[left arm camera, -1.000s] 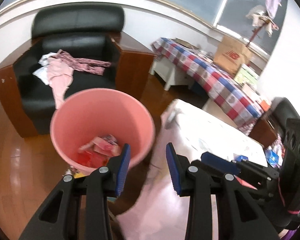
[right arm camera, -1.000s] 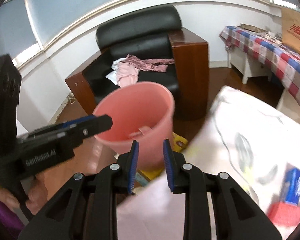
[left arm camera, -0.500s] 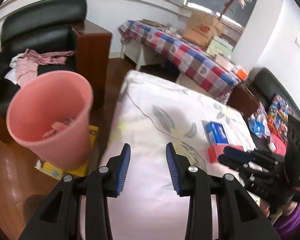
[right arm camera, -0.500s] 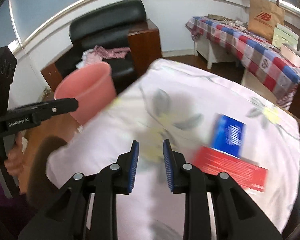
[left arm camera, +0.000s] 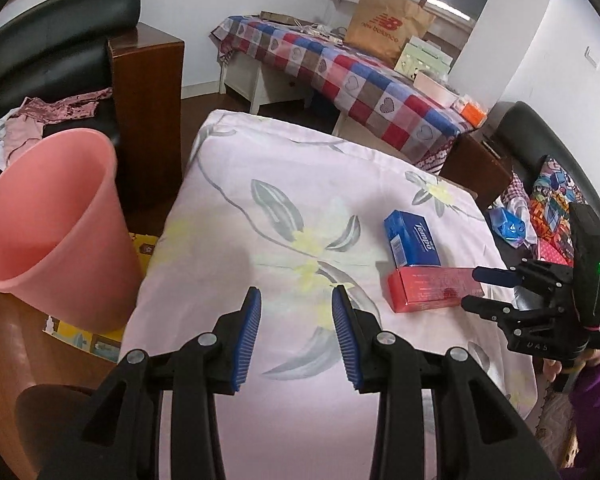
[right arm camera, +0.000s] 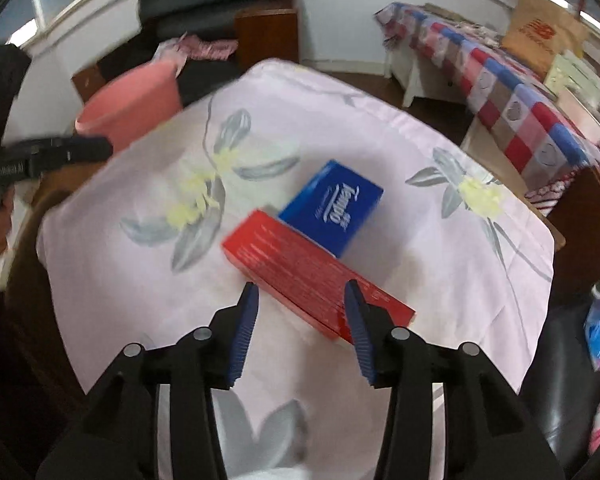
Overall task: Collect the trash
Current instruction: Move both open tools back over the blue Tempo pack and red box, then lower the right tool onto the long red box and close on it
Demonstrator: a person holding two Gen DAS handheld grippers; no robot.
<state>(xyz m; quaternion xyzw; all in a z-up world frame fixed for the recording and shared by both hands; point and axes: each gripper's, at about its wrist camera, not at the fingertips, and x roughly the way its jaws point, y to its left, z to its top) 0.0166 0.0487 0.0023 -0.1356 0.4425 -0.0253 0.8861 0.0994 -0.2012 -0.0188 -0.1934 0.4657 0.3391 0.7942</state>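
Two cartons lie touching on the floral-clothed bench (right arm camera: 440,248): a red box (right arm camera: 312,276) just beyond the right gripper (right arm camera: 300,300), whose jaws are opening and apparently clear of it, and a blue tissue pack (right arm camera: 332,208) behind. Left gripper (left arm camera: 296,300) jaws spread, empty; pink bin (left arm camera: 52,224) left of them.

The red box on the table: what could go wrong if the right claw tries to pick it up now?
1. The red box lies against the blue tissue box, so the right claw, whose jaws are opening with nothing between them, may push or catch both.
2. The floral cloth looks loose; a low grasp could pinch it.
3. The pink bin stands off the table's far side, so the box might drop on the way.
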